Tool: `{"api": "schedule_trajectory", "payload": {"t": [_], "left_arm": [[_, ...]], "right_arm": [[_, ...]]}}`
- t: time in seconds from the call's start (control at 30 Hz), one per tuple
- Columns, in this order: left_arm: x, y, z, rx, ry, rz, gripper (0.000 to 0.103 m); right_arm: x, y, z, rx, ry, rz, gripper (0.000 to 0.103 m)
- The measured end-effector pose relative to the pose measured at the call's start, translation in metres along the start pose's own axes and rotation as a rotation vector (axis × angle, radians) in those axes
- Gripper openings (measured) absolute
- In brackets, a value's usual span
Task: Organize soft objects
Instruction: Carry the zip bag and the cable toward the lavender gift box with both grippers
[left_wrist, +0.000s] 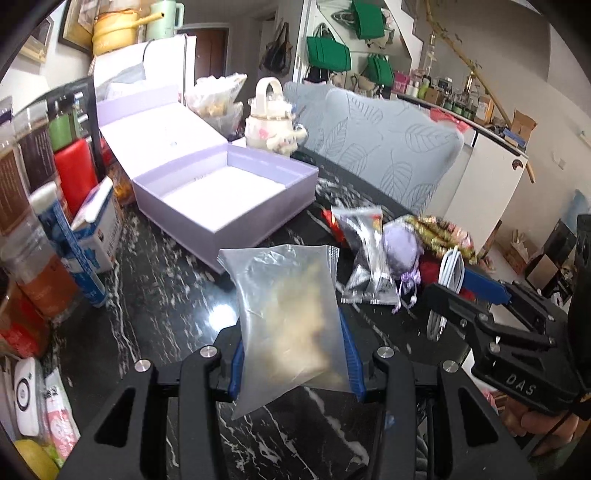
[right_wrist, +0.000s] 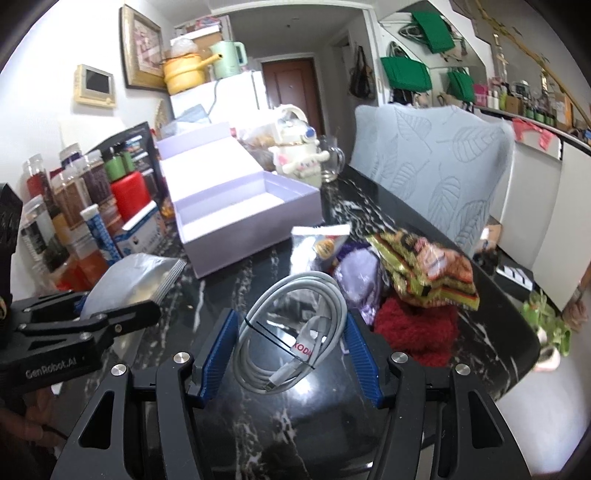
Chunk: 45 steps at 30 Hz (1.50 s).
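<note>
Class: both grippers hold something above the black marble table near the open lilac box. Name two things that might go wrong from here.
1. The clear plastic bag is slippery and held only at its lower part; it might slide from the left gripper.
2. The coiled white cable might uncoil and snag the pile beside the right gripper.

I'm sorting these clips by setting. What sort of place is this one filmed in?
Most likely a lived-in home, at a dining table. A black marble-patterned table has a fabric-covered chair pulled up to it, a white fridge carries a yellow pot, and green tote bags hang on the wall.
</note>
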<state>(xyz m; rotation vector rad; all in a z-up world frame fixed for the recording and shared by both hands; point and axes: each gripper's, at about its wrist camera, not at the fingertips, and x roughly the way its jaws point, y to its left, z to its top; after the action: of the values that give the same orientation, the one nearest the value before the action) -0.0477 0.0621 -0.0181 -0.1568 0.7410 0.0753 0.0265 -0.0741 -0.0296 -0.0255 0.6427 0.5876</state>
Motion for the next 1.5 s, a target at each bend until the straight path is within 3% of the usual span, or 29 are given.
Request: {"api": "schedule_trajectory", "payload": {"t": [0.2,0.53,0.87,1.5], "left_arm": [[-0.01,0.001,0.021,0.008,-0.059,0.024,0.043],[-0.006,0.008,0.051,0.005,-0.1,-0.008,0.043],[0.002,0.024,0.094,-0.004,-0.169,-0.011,0.043],[0.041,0.072,0.175,-0.078,-0.269,0.112,0.043]], "right_arm": [[-0.007,0.005,0.017,-0.03,-0.036,0.04,0.059],[0.004,0.013,0.052,-0.07,-0.047,0.116,0.059],[0.016,0.022,0.099,-0.115,-0.092,0.13,0.059],[0.062,0.033,0.19,-0.143,-0.201,0.127,0.059]]}}
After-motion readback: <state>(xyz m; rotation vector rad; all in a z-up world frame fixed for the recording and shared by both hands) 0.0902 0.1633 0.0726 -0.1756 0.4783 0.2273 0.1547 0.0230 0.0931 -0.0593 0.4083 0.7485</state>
